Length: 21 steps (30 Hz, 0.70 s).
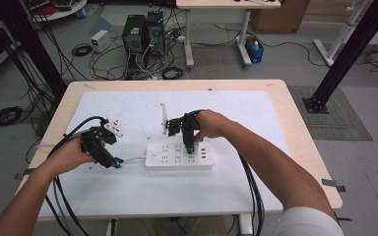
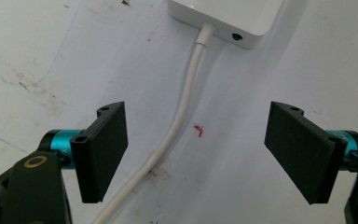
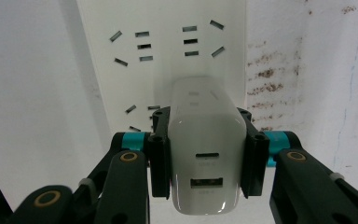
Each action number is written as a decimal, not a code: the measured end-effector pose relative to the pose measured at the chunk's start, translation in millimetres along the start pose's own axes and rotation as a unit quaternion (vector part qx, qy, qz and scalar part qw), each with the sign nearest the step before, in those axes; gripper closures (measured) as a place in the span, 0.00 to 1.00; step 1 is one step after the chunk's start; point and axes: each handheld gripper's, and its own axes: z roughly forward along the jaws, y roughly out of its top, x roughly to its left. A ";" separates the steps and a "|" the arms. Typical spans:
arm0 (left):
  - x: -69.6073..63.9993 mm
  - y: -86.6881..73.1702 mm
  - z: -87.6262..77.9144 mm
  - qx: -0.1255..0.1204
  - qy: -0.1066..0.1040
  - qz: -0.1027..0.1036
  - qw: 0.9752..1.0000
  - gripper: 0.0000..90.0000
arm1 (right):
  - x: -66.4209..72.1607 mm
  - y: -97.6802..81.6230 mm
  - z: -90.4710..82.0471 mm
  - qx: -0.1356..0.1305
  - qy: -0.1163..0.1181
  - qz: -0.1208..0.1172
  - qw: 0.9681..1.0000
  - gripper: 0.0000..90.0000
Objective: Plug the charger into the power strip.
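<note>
The right gripper [image 3: 204,158] clamps a white charger [image 3: 205,154] over the power strip [image 1: 179,156] for plugging in, while the left gripper [image 2: 196,154] waits wide open astride the strip's cord [image 2: 177,126].

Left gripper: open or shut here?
Open. In the left gripper view the left gripper has its jaws standing wide apart, with the white cord lying on the table between them, untouched.
</note>
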 end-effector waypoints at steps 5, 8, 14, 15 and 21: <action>1.2 3.1 3.1 -0.002 -0.006 0.001 1.000 0.24 | 22.8 5.5 3.8 0.020 -0.068 -0.052 0.996 0.70; 1.3 4.6 4.0 -0.003 -0.005 0.001 1.000 0.24 | 23.1 5.8 4.9 0.021 -0.070 -0.052 0.996 0.70; 2.2 0.6 2.4 -0.003 -0.004 0.000 1.000 0.24 | 15.4 6.4 5.0 0.016 -0.046 -0.036 0.998 0.70; 2.5 -0.3 2.1 -0.003 -0.004 -0.001 1.000 0.24 | 13.2 5.9 5.2 0.016 -0.043 -0.041 0.998 0.70; 1.4 -1.0 0.8 -0.013 -0.013 -0.009 1.000 0.24 | 2.0 3.1 4.8 0.003 -0.007 -0.021 1.000 0.69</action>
